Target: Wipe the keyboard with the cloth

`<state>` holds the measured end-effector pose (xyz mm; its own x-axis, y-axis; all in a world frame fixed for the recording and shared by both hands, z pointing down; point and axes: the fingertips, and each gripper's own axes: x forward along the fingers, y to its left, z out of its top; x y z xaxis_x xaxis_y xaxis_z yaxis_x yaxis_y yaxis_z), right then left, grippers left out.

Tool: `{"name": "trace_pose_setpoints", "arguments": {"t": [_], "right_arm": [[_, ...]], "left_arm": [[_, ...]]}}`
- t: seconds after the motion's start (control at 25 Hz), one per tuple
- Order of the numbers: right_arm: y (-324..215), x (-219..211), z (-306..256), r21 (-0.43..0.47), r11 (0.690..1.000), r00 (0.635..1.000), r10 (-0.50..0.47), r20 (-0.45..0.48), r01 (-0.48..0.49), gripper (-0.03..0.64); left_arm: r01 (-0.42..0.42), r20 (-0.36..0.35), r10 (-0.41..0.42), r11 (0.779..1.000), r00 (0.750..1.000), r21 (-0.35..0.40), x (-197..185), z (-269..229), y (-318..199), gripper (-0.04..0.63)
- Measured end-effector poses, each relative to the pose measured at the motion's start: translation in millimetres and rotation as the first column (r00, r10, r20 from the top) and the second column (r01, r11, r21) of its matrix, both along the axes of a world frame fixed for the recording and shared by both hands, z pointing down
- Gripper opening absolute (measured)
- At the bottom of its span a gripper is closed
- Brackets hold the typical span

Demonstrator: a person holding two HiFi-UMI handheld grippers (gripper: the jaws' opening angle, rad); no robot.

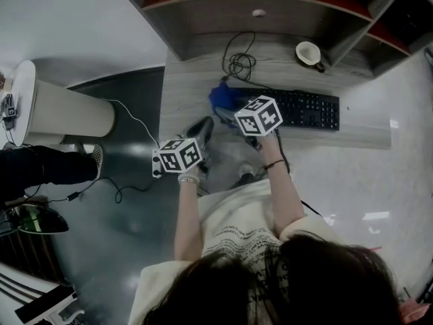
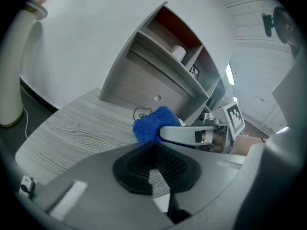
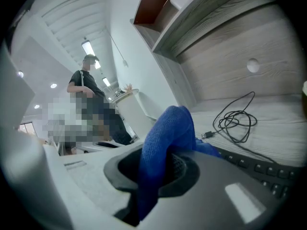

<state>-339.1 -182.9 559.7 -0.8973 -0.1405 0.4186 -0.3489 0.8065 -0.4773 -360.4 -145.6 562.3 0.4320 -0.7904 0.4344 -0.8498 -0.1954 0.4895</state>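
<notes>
A black keyboard (image 1: 298,108) lies on the grey wood desk (image 1: 183,80). A blue cloth (image 1: 220,97) hangs bunched over the keyboard's left end, and my right gripper (image 1: 231,111) is shut on it. In the right gripper view the cloth (image 3: 168,128) rises out of the jaws (image 3: 160,164), with keyboard keys (image 3: 261,169) just beyond. My left gripper (image 1: 201,127) hovers at the desk's front edge, left of the cloth, shut on nothing. In the left gripper view its pads (image 2: 154,150) meet at the tips, and the cloth (image 2: 152,123) sits ahead in the right gripper's fingers (image 2: 182,133).
A coiled black cable (image 1: 238,63) lies behind the cloth. A white cup (image 1: 309,53) stands at the back right under the shelf unit (image 1: 270,9). A white cylinder (image 1: 64,110) stands left of the desk. A person (image 3: 88,95) stands in the background.
</notes>
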Motion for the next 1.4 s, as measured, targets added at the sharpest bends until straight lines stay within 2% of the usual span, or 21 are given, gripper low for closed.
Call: {"name": "trace_pose_setpoints", "arguments": {"t": [0.44,0.76,1.08,1.2,1.4], "right_arm": [[10,5,-14,0.018,1.000,0.999,0.004,0.043,-0.005,0.058],[18,21,-37,0.056,0.998,0.992,-0.008,0.124,0.001,0.058],[11,47,-74,0.126,0.992,0.978,-0.021,0.209,-0.006,0.058],[7,58,-92,0.159,0.987,0.972,-0.028,0.235,-0.009,0.058],[5,78,-122,0.215,0.976,0.965,-0.045,0.259,-0.012,0.058]], "left_arm": [[0.005,0.007,-0.006,1.000,1.000,0.025,3,-7,12,0.003],[0.011,0.023,-0.013,0.998,1.000,0.063,11,-20,17,0.003],[0.015,0.061,-0.025,0.987,0.998,0.160,26,-52,14,0.003],[0.012,0.082,-0.031,0.976,0.996,0.217,34,-70,11,0.003],[0.019,0.066,-0.041,0.953,0.997,0.301,50,-102,7,0.003]]}}
